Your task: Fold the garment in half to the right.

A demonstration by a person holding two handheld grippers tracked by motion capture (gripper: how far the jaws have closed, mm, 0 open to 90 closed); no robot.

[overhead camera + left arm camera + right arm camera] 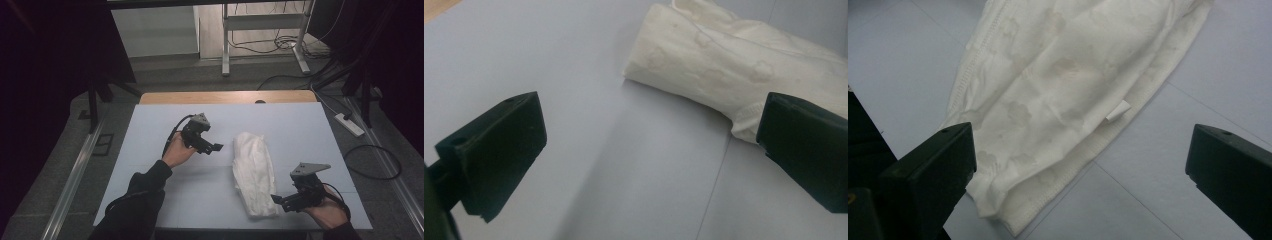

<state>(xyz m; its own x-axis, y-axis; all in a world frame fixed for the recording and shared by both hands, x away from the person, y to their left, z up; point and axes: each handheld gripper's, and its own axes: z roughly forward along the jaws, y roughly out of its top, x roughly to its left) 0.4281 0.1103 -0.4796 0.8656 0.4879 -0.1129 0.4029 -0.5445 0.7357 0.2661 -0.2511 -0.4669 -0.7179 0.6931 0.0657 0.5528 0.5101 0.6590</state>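
On the table (165,200), both my grippers, left (216,147) and right (276,199), gape empty beside the folded white cloth (253,172); I'd pinch hems squarely.

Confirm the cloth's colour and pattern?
Cloth: white, with faint tone-on-tone cloud-like blotches. Clearest in the right gripper view.

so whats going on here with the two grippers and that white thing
A person at a pale blue table holds a two-jaw gripper in each hand, working on a folded white cloth lying lengthwise in the middle. The left gripper hovers beside the cloth's far end, jaws open. The right gripper sits at the near end, jaws wide open, nothing gripped. The cloth lies free on the table.
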